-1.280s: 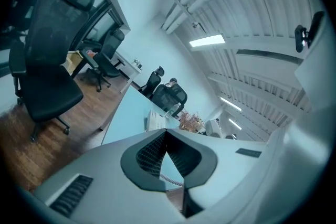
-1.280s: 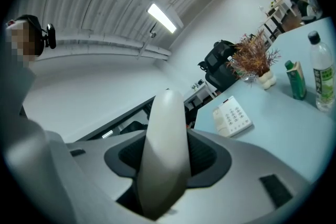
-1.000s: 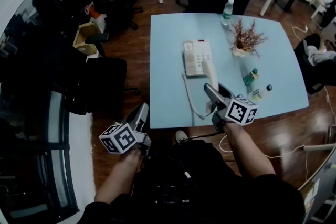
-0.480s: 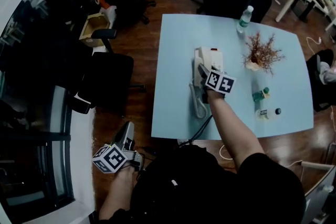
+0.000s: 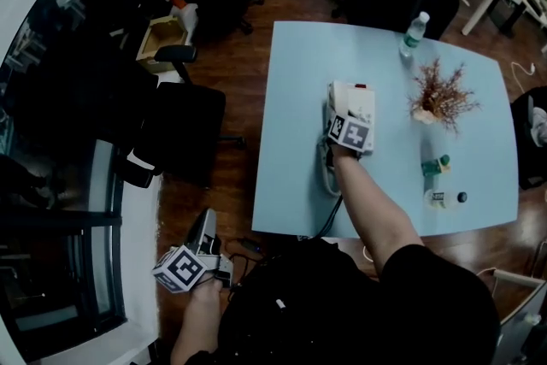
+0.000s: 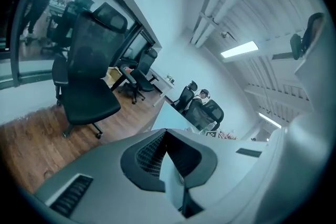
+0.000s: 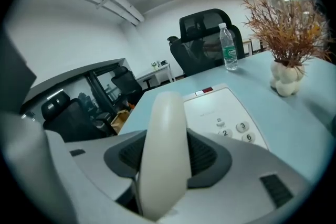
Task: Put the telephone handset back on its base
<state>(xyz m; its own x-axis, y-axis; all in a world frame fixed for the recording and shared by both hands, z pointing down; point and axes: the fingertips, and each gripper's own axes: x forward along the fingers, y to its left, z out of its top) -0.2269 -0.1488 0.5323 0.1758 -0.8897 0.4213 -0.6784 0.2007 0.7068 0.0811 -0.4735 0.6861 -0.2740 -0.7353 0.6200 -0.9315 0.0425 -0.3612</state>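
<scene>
Your right claw (image 5: 338, 117) pinches the cream telephone handset (image 7: 166, 134) across its middle, holding it at the left side of the phone base (image 5: 359, 97) on the pale blue surface (image 5: 295, 81). Your left claw (image 5: 203, 228) is pressed together on nothing, well away from the base, beyond the surface's near edge.

Smooth glossy plastic handset (image 7: 164, 155), matt pale-blue table (image 5: 295, 98), polished wooden floor (image 5: 248, 55)
</scene>
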